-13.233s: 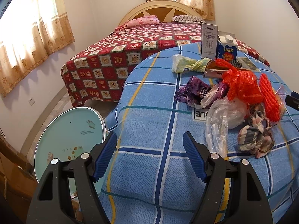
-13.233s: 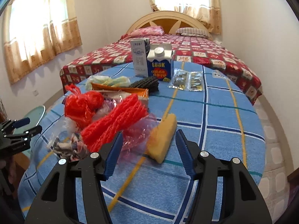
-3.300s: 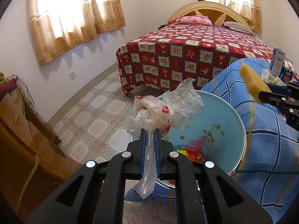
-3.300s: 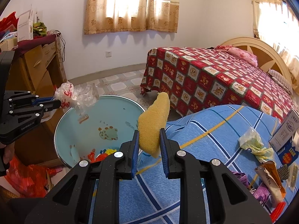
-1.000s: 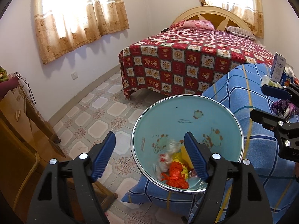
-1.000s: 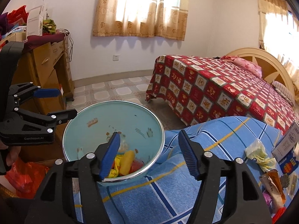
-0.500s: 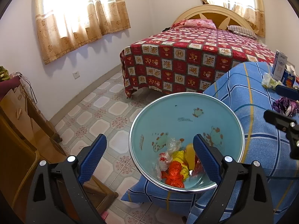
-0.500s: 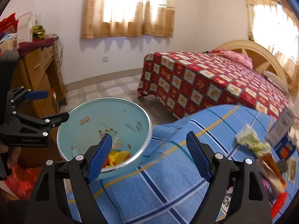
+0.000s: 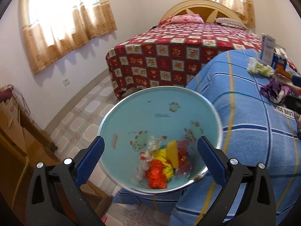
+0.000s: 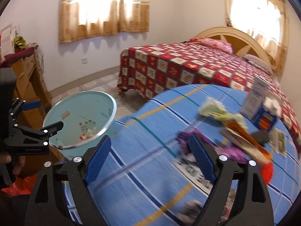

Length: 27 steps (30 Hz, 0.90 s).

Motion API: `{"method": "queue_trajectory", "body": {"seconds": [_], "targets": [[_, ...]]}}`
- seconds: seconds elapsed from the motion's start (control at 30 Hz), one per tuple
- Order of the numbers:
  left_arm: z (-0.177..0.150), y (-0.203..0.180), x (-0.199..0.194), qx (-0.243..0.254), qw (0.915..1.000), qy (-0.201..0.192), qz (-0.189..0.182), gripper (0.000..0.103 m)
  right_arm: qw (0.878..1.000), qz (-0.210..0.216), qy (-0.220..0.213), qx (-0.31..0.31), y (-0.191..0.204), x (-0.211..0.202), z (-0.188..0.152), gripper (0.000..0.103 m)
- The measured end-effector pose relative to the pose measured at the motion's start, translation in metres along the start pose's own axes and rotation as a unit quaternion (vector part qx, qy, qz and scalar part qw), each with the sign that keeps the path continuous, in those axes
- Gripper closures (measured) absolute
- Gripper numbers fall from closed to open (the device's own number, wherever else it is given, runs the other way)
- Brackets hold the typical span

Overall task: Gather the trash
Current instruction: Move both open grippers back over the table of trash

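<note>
A pale turquoise round metal bin (image 9: 160, 113) printed with small brown-and-green cartoon figures holds orange, yellow, red and clear crumpled plastic (image 9: 160, 167). The table's blue cloth (image 10: 150, 131) is crossed by white, navy, teal and yellow lines. The bed's quilt (image 9: 169, 56) is red with cream picture squares. Tan patterned curtains (image 10: 103, 24) hang behind.

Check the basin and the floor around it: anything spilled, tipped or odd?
Nothing stands out. The basin sits tilted against the blue-covered table, with the yellow sponge and crumpled bags inside. No trash shows on the visible floor tiles.
</note>
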State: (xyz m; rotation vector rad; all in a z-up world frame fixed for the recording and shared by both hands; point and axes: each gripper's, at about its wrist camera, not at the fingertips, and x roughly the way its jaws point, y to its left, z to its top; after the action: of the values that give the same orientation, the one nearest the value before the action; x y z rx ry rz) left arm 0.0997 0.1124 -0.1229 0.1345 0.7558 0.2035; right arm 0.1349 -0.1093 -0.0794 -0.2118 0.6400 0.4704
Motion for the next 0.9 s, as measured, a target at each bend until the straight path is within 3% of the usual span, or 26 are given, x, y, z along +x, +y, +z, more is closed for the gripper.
{"method": "queue_trajectory", "body": {"seconds": [0.33,0.6,0.83,0.9], "targets": [[0.009,-0.064,-0.005,0.039,0.9973,0.0,-0.063,0.006,0.992,-0.094,0.006,0.087,-0.085,-0.05,-0.044,0.014],[0.014,-0.091,0.003,0.044,0.9966,0.004,-0.07,0.006,0.973,-0.16,0.04,0.165,-0.143,-0.062,-0.083,0.014],[0.023,-0.103,-0.004,0.04,0.9963,-0.007,-0.076,0.006,0.972,-0.136,0.053,0.185,-0.156,-0.052,-0.09,0.015],[0.026,-0.108,-0.009,0.043,0.9958,-0.012,-0.08,0.006,0.972,-0.127,0.066,0.186,-0.155,-0.043,-0.089,0.023]]}}
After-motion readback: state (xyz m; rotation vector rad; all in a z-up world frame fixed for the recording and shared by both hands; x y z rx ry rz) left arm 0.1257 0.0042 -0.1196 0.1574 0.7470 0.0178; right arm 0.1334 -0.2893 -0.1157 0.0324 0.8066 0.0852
